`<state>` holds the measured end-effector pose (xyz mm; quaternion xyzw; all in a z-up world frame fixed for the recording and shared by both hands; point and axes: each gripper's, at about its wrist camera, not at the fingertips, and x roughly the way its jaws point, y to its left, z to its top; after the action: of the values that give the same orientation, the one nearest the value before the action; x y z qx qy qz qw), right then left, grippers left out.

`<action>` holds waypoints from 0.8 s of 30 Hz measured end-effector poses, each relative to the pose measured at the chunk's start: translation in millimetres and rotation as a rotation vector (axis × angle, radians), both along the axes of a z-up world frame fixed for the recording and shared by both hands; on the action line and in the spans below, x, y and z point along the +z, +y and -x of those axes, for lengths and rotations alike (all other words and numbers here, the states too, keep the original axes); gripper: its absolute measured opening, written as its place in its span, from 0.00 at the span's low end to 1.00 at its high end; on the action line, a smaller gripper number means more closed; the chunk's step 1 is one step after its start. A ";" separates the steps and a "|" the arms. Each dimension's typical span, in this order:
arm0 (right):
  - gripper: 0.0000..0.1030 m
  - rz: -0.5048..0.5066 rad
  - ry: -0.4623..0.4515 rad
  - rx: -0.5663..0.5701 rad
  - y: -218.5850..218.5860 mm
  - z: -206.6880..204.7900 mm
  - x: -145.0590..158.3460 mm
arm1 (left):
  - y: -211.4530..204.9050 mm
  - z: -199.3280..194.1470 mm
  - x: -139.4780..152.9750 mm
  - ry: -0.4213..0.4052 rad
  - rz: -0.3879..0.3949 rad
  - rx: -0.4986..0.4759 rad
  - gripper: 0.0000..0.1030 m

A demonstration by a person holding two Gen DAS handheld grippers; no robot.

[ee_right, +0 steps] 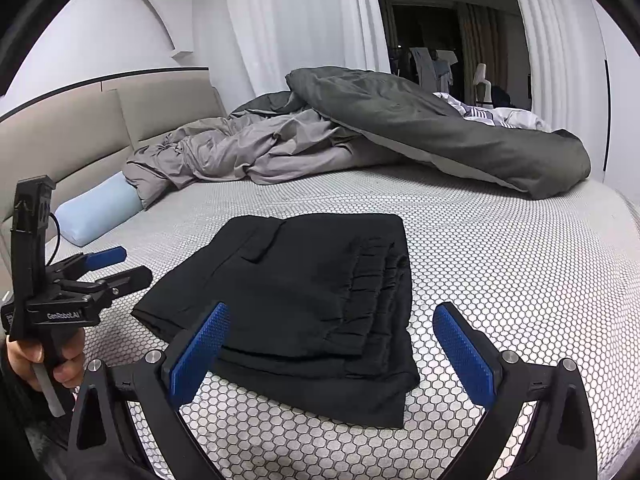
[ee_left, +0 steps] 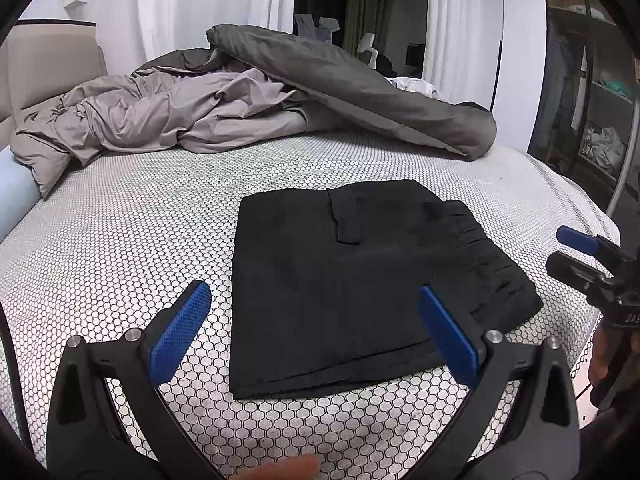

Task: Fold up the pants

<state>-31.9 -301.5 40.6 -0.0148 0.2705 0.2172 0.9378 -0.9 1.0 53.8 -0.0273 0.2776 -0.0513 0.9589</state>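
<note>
Black pants [ee_left: 360,272] lie folded into a flat, roughly square stack on the bed [ee_left: 140,220], whose cover is white with a small honeycomb print. The elastic waistband [ee_right: 376,280] sits on top along the stack's right side in the right wrist view, and a pocket flap [ee_right: 262,250] shows near the far edge. Several layered edges are visible along the near side of the stack.

The left tool [ee_left: 314,332] hovers just in front of the stack with its blue pads spread wide apart, released and holding nothing; the right-hand pad overlaps the near corner of the fabric in the picture, but whether it touches cannot be told. The right tool [ee_right: 332,344] is likewise released, its pads wide apart on either side of the stack's near corner, gripping nothing. In the right wrist view a hand [ee_right: 44,360] grips the handle of the left tool at the left edge.

Behind the pants, a rumpled grey duvet [ee_left: 280,92] is heaped across the far side of the bed, and a pale blue pillow [ee_right: 98,214] lies near the beige headboard [ee_right: 80,128]. White curtains [ee_right: 304,32] hang behind.
</note>
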 end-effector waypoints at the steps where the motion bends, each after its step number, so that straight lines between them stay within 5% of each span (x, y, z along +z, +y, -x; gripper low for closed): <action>1: 1.00 -0.002 -0.002 0.003 0.2 0.5 -0.1 | -0.1 -0.4 -0.5 0.001 0.000 0.000 0.99; 24: 1.00 0.022 -0.022 0.023 3.5 8.3 3.7 | 4.0 0.9 -0.3 -0.015 -0.032 -0.007 0.99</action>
<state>-40.1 -298.0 44.3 -0.0306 0.2624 0.2250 0.9378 -1.8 5.0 53.5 -0.0107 0.2712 -0.0506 0.9611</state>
